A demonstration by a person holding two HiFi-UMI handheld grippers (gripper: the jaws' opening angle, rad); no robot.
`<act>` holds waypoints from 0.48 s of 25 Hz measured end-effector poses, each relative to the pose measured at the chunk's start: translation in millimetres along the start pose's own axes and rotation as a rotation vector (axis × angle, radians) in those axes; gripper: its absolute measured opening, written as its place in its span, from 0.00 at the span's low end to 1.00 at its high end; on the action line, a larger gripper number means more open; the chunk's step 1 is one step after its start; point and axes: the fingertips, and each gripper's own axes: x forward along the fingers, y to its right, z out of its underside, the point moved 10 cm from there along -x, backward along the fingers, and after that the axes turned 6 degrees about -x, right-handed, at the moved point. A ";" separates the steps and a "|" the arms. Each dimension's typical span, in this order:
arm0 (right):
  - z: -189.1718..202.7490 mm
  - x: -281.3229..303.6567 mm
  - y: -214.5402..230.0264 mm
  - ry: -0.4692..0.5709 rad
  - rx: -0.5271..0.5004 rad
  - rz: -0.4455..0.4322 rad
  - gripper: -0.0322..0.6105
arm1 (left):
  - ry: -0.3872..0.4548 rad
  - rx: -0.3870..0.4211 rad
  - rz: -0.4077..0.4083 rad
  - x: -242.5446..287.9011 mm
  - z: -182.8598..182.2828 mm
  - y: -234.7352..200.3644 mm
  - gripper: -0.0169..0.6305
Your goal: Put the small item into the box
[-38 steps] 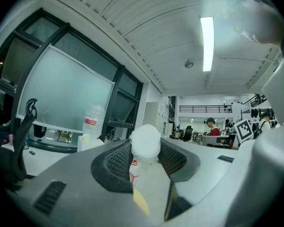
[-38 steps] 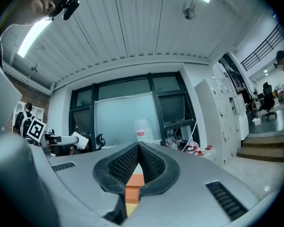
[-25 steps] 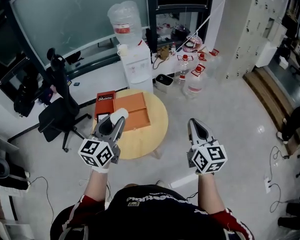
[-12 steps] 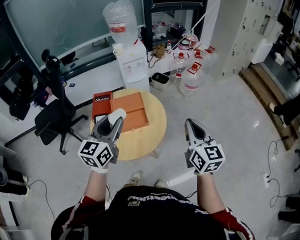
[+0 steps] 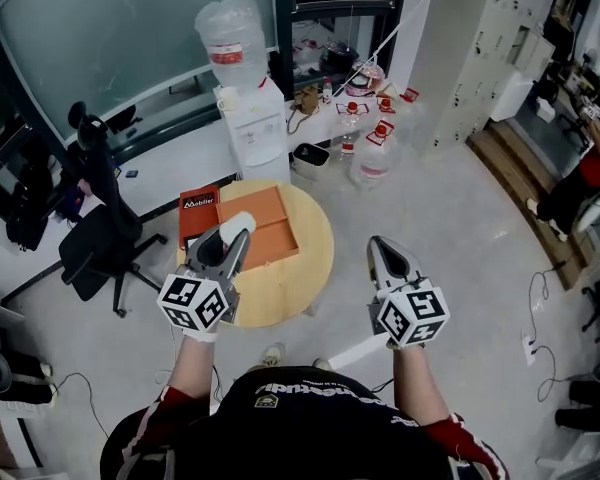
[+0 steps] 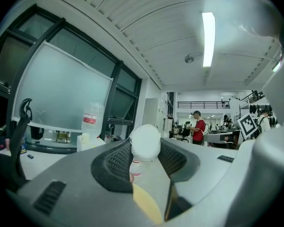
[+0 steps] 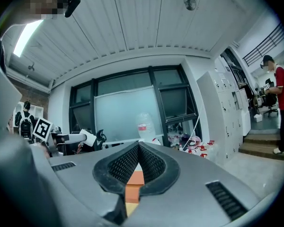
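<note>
My left gripper (image 5: 230, 238) is shut on a small white bottle (image 5: 238, 224) and holds it above the near left part of the open orange box (image 5: 270, 230). In the left gripper view the bottle (image 6: 144, 143) stands upright between the jaws, white cap on top. The box lies on a round wooden table (image 5: 290, 283). Level with the table's right edge, over the floor, my right gripper (image 5: 383, 251) has its jaws shut with nothing in them. In the right gripper view the tips (image 7: 138, 148) meet, and the orange box (image 7: 135, 178) shows in the slit below.
A red lid or box with white lettering (image 5: 195, 211) lies at the table's left edge. Beyond the table are a water dispenser (image 5: 250, 118), several water jugs (image 5: 370, 143) and a black office chair (image 5: 95, 243). A person in red (image 6: 197, 129) stands far off.
Both grippers keep their pose and the bottle stays gripped. The head view has drifted, so the table and room sit slightly lower left in the picture.
</note>
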 end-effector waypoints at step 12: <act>0.3 53.6 -38.7 0.006 -0.007 0.009 0.09 | -0.012 -0.002 0.046 8.0 -6.0 -54.3 0.29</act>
